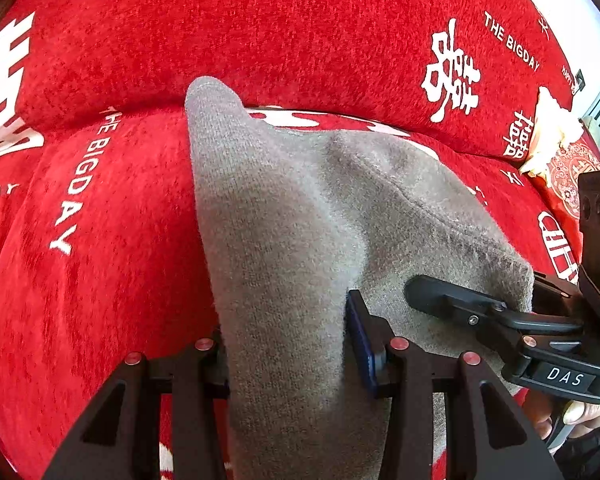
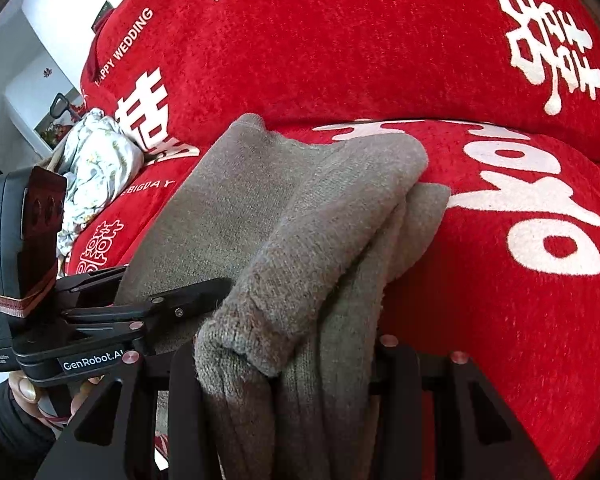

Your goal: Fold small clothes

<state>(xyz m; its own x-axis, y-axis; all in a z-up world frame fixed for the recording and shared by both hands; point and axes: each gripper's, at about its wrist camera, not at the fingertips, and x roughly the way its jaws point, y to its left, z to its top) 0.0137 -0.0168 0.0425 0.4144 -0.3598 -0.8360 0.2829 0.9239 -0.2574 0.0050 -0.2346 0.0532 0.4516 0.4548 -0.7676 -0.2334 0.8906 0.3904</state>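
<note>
A grey knitted garment (image 1: 300, 220) lies on a red sofa cover, partly folded over itself. My left gripper (image 1: 288, 344) is shut on a thick fold at its near edge; the left finger is hidden behind the cloth. My right gripper (image 2: 288, 364) is shut on the bunched, rolled near end of the same garment (image 2: 300, 220). In the left wrist view the right gripper (image 1: 512, 312) clamps the garment's right corner. In the right wrist view the left gripper (image 2: 156, 304) grips the garment's left side.
The red sofa cover (image 1: 112, 200) with white lettering covers seat and backrest (image 2: 340, 40). A floral cloth bundle (image 2: 96, 164) lies at the left end of the seat. A patterned red cushion (image 1: 568, 176) sits at the right end.
</note>
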